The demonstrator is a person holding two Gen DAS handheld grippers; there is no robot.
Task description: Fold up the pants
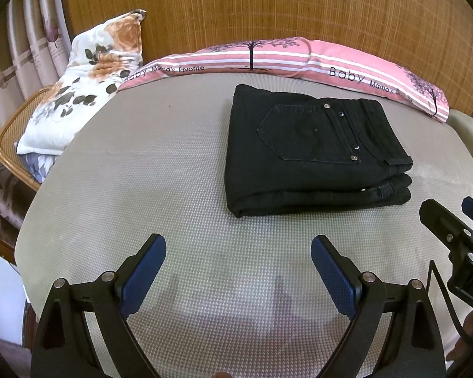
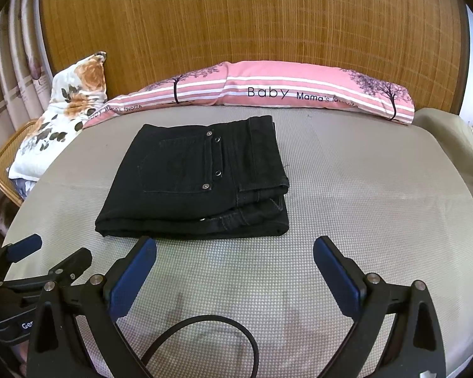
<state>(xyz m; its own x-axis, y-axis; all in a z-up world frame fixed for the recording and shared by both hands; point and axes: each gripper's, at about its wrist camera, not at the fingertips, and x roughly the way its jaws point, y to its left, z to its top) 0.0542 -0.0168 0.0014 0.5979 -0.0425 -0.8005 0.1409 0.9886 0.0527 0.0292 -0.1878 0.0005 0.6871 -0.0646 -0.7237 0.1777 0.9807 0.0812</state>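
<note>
Folded pants (image 1: 312, 151) were laid on the bed (image 1: 142, 189), a long pillow (image 1: 268, 55) was set behind them against the headboard (image 1: 268, 3), a second pillow (image 1: 88, 78) was propped at the left

Black pants (image 1: 312, 154) (silver rivets), grey woven mattress (image 1: 142, 189), pink-striped pillow (image 1: 268, 53).

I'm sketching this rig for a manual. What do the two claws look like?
Both match. The left claw and right claw have black plastic frames with triangular cut-outs and silver rivets. Their fingers carry textured blue rubber pads. A black cable loops below the right claw. White lettering marks each body, partly cut off. No sleeves show.
</note>
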